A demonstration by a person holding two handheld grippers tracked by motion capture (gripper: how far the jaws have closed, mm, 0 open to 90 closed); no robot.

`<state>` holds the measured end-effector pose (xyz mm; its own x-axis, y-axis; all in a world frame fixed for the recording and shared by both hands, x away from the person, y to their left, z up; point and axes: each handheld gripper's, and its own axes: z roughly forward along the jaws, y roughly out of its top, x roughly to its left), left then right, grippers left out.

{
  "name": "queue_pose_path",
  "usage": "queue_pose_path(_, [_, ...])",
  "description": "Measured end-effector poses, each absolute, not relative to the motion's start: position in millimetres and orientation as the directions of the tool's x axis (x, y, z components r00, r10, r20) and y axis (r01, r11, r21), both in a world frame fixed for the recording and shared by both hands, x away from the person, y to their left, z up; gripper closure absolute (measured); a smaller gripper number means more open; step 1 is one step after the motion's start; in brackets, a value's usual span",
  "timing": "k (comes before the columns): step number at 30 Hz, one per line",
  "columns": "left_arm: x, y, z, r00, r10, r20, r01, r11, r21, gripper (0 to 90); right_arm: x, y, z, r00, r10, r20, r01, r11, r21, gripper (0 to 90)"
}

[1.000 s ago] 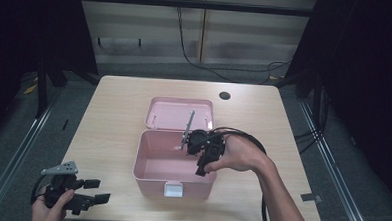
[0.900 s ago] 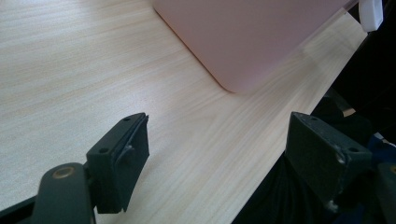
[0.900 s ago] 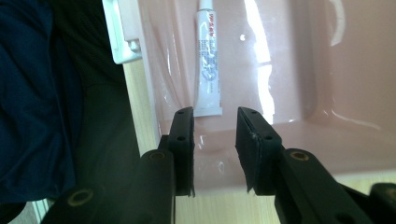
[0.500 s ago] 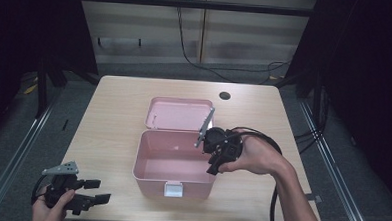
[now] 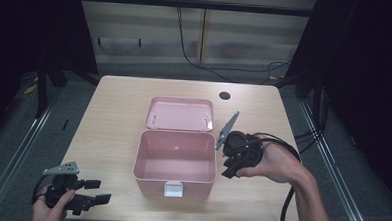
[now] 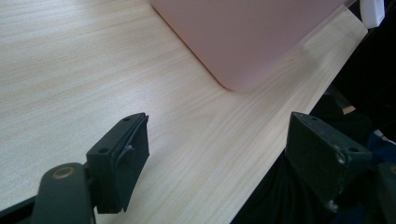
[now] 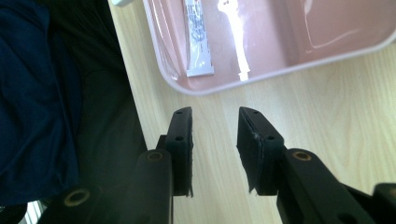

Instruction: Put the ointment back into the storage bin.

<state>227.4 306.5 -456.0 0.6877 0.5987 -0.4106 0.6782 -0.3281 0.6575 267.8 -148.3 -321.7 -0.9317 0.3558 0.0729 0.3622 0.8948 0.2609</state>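
At the centre of the high view your pink box (image 5: 175, 162) sits lid-open on the table (image 5: 119, 112), a small white tube (image 7: 198, 37) with unreadable print lying inside, while your right gripper (image 5: 230, 168) beside it is slightly parted and your left gripper (image 5: 94, 191), lower left, is spread wide, both empty.

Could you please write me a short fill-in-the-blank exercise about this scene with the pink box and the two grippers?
1. The pink box stands with its lid ____.
2. In the right gripper view, a small white ____ lies inside the box.
3. The left gripper, near the table's front edge, has its jaws ____.
4. The right gripper holds ____.

Missing words: open; tube; open; nothing
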Motion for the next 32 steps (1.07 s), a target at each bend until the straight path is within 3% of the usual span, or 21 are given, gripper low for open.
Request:
queue_pose_path(16, [228.2,306.3,-456.3,0.690,0.585,-0.427,0.680,-0.320,0.660,21.5,254.0,-180.1,-356.7,-0.899,0.426,0.096,0.435,0.855,0.283,65.7])
queue_pose_path(32, [228.7,306.6,-456.7,0.689,0.589,-0.422,0.680,-0.325,0.657,21.5,247.0,-207.4,-416.0,-0.851,0.503,0.152,0.525,0.802,0.286,64.7])
